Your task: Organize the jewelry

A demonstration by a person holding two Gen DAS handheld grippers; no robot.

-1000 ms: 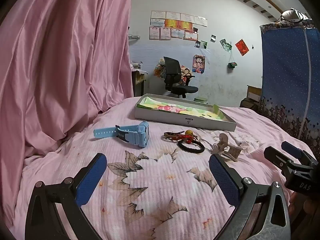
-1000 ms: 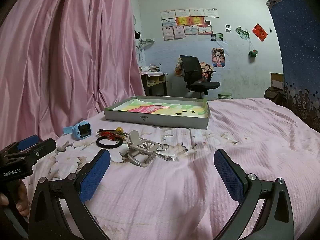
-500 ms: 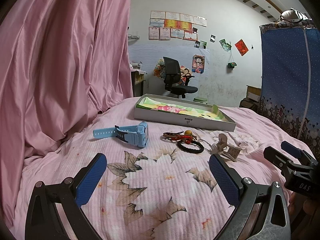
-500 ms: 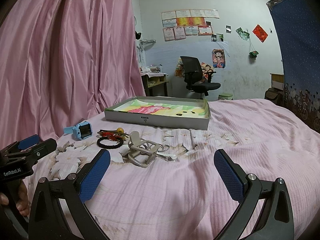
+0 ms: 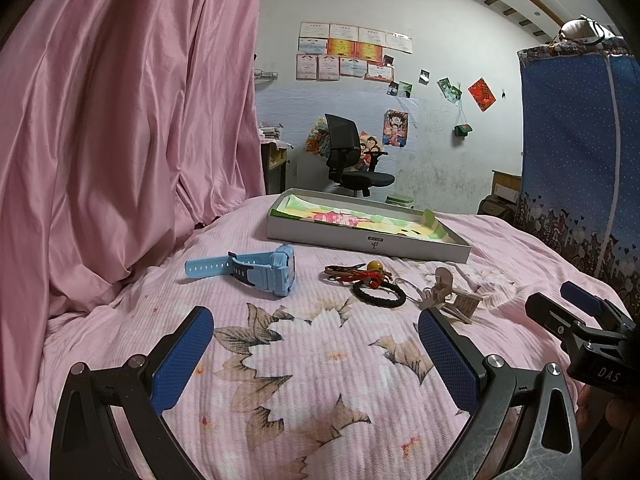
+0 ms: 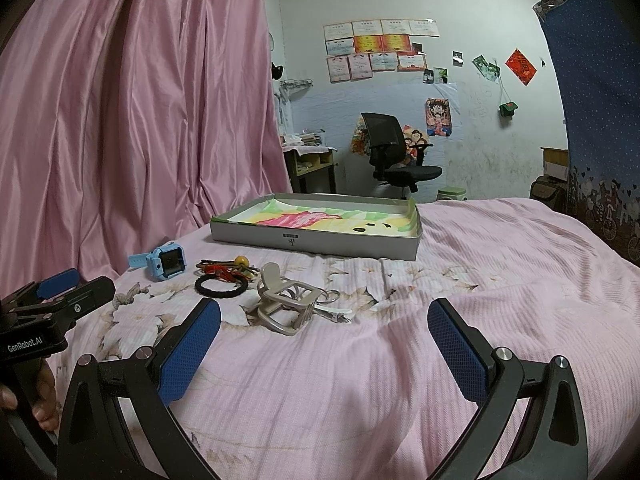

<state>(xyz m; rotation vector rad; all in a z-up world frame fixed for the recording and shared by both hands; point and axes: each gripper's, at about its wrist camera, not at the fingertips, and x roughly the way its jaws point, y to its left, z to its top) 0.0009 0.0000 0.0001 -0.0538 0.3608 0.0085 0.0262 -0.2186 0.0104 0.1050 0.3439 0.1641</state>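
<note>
Both grippers, left gripper (image 5: 316,344) and right gripper (image 6: 324,344), spread wide, grasping nothing. Blue watch (image 5: 264,270) light, strap floppy: pinch rigid case. Hair claw (image 6: 286,304) stiff, brittle: take across body.

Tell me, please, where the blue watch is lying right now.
The blue watch lies on the pink bedspread, left of the black hair tie.

Black gripper (image 5: 314,344) frames, blue textured jaws

watch (image 5: 256,274) light blue; hair tie (image 5: 379,293) black; bedsheet (image 5: 320,360) pink floral
</note>
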